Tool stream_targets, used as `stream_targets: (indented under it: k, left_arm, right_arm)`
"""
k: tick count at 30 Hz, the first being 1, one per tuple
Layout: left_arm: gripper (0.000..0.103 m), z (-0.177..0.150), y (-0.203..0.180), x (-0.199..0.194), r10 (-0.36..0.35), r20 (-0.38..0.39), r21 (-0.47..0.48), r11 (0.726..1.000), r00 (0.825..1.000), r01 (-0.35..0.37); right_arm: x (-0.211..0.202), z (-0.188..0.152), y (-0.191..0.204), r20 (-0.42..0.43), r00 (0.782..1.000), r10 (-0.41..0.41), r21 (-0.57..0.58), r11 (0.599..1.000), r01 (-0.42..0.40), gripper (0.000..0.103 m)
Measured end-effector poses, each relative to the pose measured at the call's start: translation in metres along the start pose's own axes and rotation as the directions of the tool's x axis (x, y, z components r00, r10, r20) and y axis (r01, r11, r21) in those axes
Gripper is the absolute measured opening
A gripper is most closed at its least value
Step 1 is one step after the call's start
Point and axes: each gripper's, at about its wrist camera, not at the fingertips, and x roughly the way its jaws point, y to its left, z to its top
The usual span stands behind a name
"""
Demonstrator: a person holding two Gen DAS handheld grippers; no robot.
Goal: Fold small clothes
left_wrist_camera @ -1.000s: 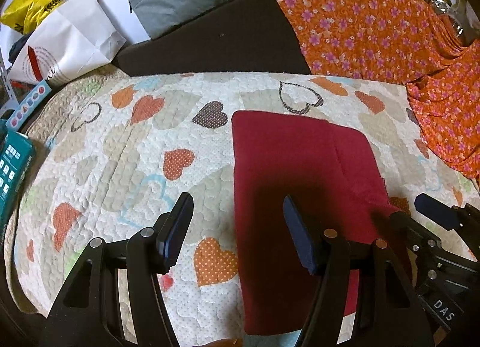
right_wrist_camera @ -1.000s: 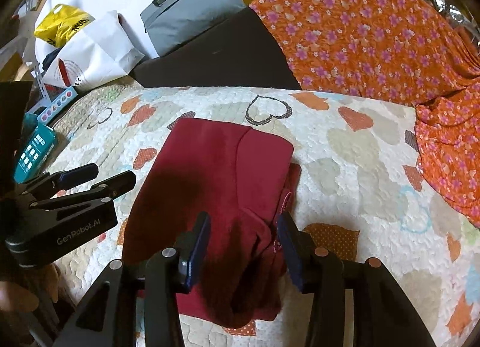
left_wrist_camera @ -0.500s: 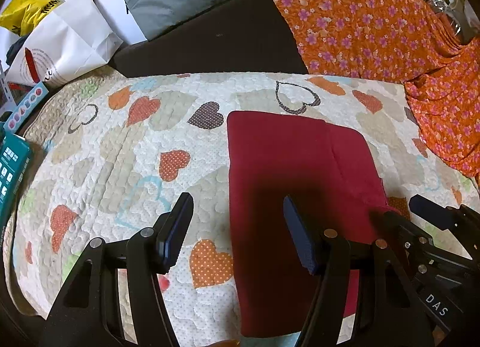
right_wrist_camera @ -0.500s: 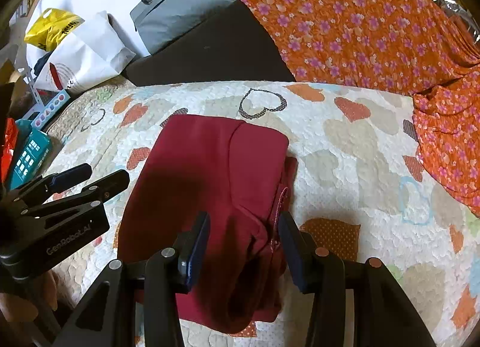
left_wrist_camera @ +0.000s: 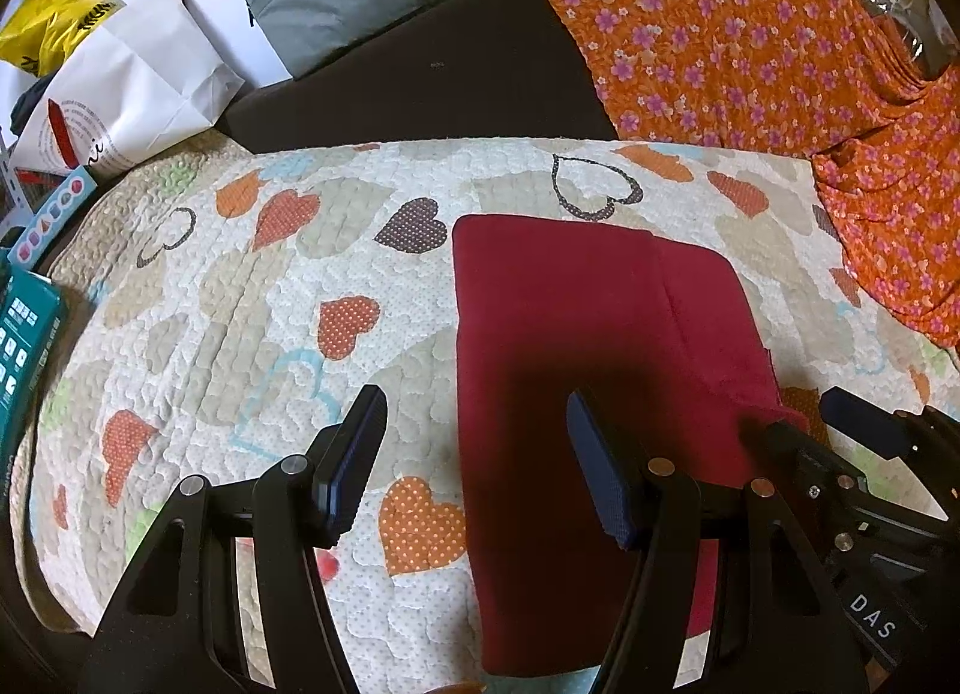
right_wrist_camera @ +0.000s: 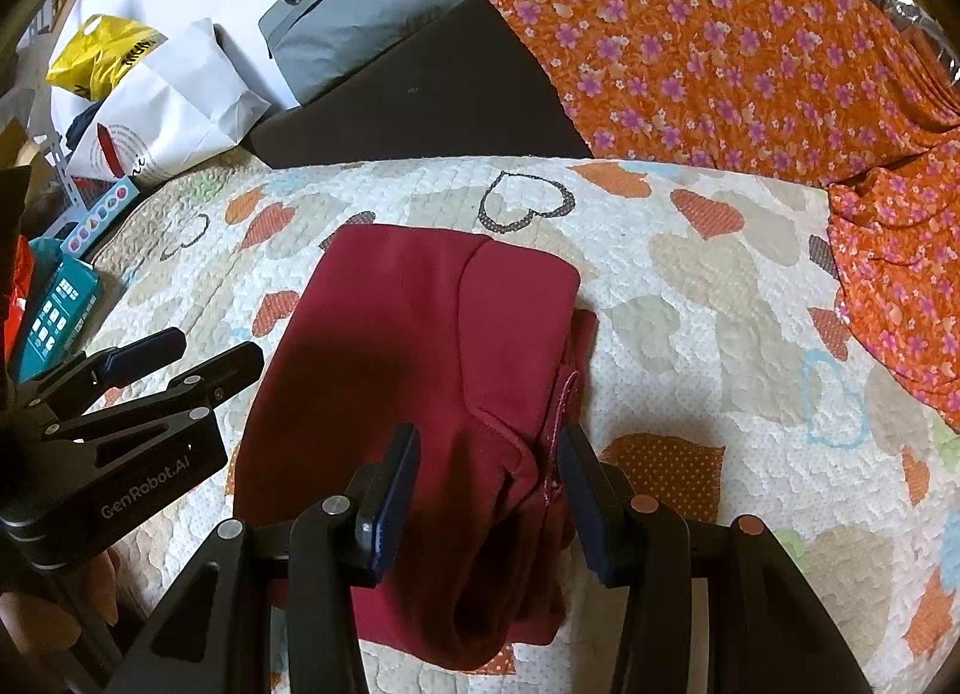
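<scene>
We hold both tools spread and grasping nothing: the left tool (left_wrist_camera: 474,454) over the folded dark-red fleece garment's (left_wrist_camera: 588,346) left edge, the right tool (right_wrist_camera: 489,484) over its bunched right side, mid heart-patterned quilted bedspread (right_wrist_camera: 690,274).

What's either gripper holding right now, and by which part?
Nothing. The left gripper and the right gripper are both open above the folded red garment, which lies on the quilt.
</scene>
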Motion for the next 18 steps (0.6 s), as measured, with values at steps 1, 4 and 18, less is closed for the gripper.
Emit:
stream_targets:
  k: [1, 4, 18]
  left_arm:
    - [0.063, 0.0000, -0.0001, 0.0001, 0.000, 0.000, 0.001, 1.000, 1.000, 0.000]
    - [0.063, 0.0005, -0.0001, 0.0002, 0.000, 0.000, -0.001, 1.000, 1.000, 0.000]
    - [0.063, 0.0010, -0.0007, 0.0005, 0.001, -0.001, -0.003, 1.000, 1.000, -0.001]
  right_arm:
    - [0.0006, 0.0000, 0.0004, -0.003, 1.000, 0.000, 0.000, 1.000, 0.000, 0.046]
    - [0.0025, -0.0001, 0.0024, -0.007, 1.000, 0.002, 0.004, 1.000, -0.002, 0.046]
    - [0.0064, -0.0020, 0.0043, -0.014, 1.000, 0.010, 0.017, 1.000, -0.010, 0.046]
